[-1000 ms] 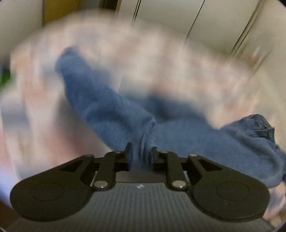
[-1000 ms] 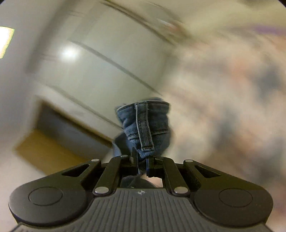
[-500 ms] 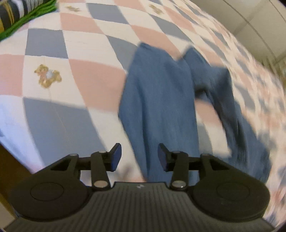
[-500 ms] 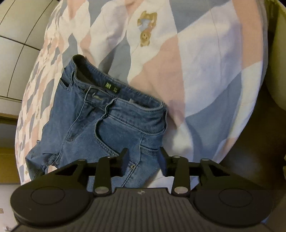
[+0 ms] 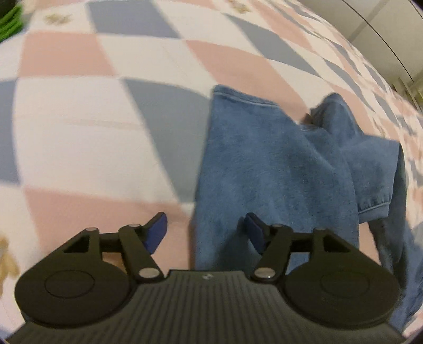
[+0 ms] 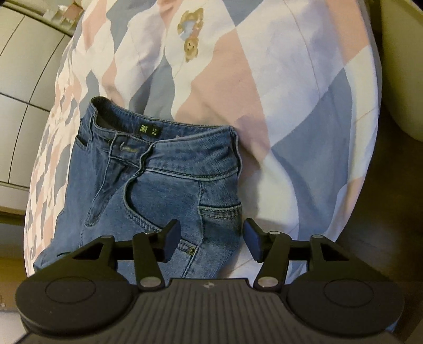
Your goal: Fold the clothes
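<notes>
A pair of blue jeans lies on the checked bedspread. In the left wrist view I see the leg ends (image 5: 277, 164), one leg flat with its hem at the far end, the other rumpled to its right. My left gripper (image 5: 206, 230) is open and empty just above the near part of the flat leg. In the right wrist view the waistband and front pockets (image 6: 164, 180) lie flat, the fly open. My right gripper (image 6: 211, 238) is open and empty over the right pocket, close to the bed's edge.
The bedspread (image 5: 92, 119) has pink, white and grey diamonds with teddy-bear prints (image 6: 190, 37). The bed's edge (image 6: 351, 185) drops to a dark floor on the right. Cupboard doors (image 6: 23, 66) stand beyond the bed. Something green (image 5: 10, 21) lies at the far left.
Both grippers held the jeans in the air a second ago. They have let go, the jeans now lie on the bed, and both jaws have opened wider and moved closer.
</notes>
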Tool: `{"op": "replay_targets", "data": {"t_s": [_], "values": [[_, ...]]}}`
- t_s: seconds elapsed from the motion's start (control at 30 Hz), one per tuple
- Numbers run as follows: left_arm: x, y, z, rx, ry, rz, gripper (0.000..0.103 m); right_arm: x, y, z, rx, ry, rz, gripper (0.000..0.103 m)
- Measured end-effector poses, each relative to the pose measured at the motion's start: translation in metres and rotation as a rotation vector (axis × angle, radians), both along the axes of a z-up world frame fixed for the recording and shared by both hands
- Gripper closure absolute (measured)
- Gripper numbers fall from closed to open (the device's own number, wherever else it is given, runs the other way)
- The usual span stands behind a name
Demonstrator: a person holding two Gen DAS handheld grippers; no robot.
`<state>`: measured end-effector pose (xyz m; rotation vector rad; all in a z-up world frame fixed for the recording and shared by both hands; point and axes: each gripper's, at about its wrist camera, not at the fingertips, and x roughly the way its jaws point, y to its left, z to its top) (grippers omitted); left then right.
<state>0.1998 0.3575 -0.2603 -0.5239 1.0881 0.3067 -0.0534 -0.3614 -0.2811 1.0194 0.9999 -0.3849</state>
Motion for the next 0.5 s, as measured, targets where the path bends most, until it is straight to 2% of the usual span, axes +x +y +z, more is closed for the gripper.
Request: {"op": "replay_targets", "data": {"t_s": [0.03, 0.07, 0.1, 0.13, 0.27, 0.33, 0.37, 0.47, 0.5], "values": [[-0.001, -0.002, 0.008, 0.005, 0.001, -0.014, 0.067, -0.001, 0.002, -0.001, -0.006, -0.002, -0.010, 0.048], [-0.001, -0.005, 0.017, 0.012, 0.001, -0.029, 0.071, -0.003, 0.004, -0.002, -0.011, -0.004, -0.021, 0.048], [-0.005, -0.012, 0.031, 0.043, -0.001, -0.050, 0.067, -0.004, 0.006, -0.004, -0.017, -0.006, -0.031, 0.048], [-0.008, -0.020, 0.045, 0.073, -0.002, -0.074, 0.057, -0.006, 0.009, -0.001, -0.018, 0.001, -0.037, 0.048], [0.009, -0.086, 0.085, 0.168, 0.016, -0.312, 0.039, 0.003, 0.018, 0.018, -0.037, 0.030, -0.010, 0.048], [0.028, -0.120, 0.086, 0.176, 0.023, -0.389, 0.026, 0.014, 0.021, 0.028, -0.037, 0.019, 0.005, 0.048], [0.040, -0.136, 0.080, 0.196, 0.056, -0.410, 0.025, 0.021, 0.021, 0.032, -0.036, 0.009, 0.014, 0.048], [0.073, -0.162, 0.048, 0.288, 0.170, -0.389, 0.026, 0.038, 0.020, 0.043, -0.038, -0.020, 0.044, 0.047], [0.078, -0.161, 0.038, 0.297, 0.194, -0.368, 0.051, 0.042, 0.019, 0.046, -0.040, -0.030, 0.055, 0.044]]}}
